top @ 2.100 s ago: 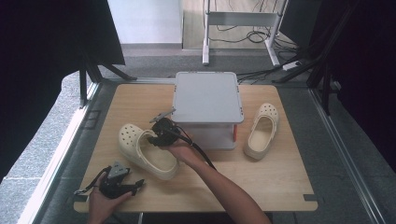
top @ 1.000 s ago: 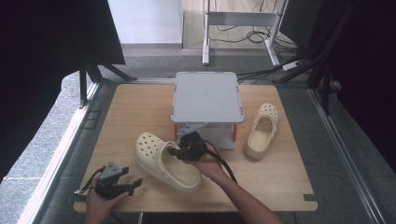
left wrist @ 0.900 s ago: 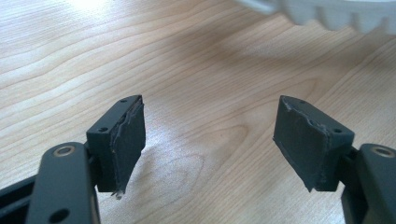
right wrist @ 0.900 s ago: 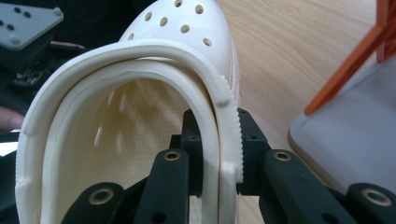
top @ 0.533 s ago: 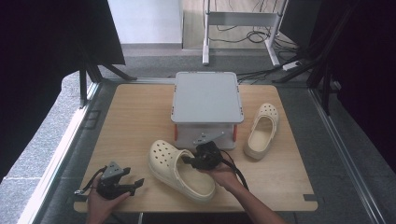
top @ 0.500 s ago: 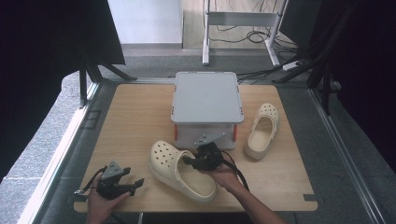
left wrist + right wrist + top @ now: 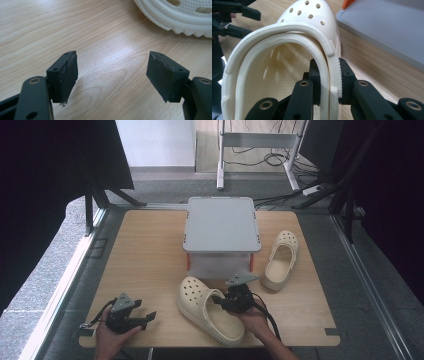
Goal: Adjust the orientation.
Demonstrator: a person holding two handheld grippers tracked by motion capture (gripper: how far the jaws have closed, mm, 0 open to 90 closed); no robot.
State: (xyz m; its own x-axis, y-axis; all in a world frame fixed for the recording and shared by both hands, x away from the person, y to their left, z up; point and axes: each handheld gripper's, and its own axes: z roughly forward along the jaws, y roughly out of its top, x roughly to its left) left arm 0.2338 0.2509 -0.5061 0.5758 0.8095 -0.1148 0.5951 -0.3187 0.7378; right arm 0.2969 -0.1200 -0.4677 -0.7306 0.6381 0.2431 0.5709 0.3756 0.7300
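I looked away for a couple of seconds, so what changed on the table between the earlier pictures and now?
The right tool, clamped on the side wall of the cream clog, has dragged it from left of the grey box toward the table's near edge, in front of the box. The left tool stayed open at the near left corner; the second clog and the box kept their places.

- Near clog [image 7: 210, 312]: cream, round holes dotted over the toe; inside shows a fine pebbled texture in the right gripper view [image 7: 287, 62].
- Far clog [image 7: 281, 260]: same cream, holed toe.
- Desk [image 7: 145, 260]: light wood with wavy grain, bare in the left gripper view [image 7: 100, 37].
- Box [image 7: 221, 224]: pale grey lid, whitish translucent sides, orange-red corner clips.
- Right hand-held gripper [image 7: 226, 303]: black, with a grey plate on top.
- Left hand-held gripper [image 7: 145, 319]: black, grey plate; pads matte black.
- Floor [image 7: 55, 270]: speckled grey.
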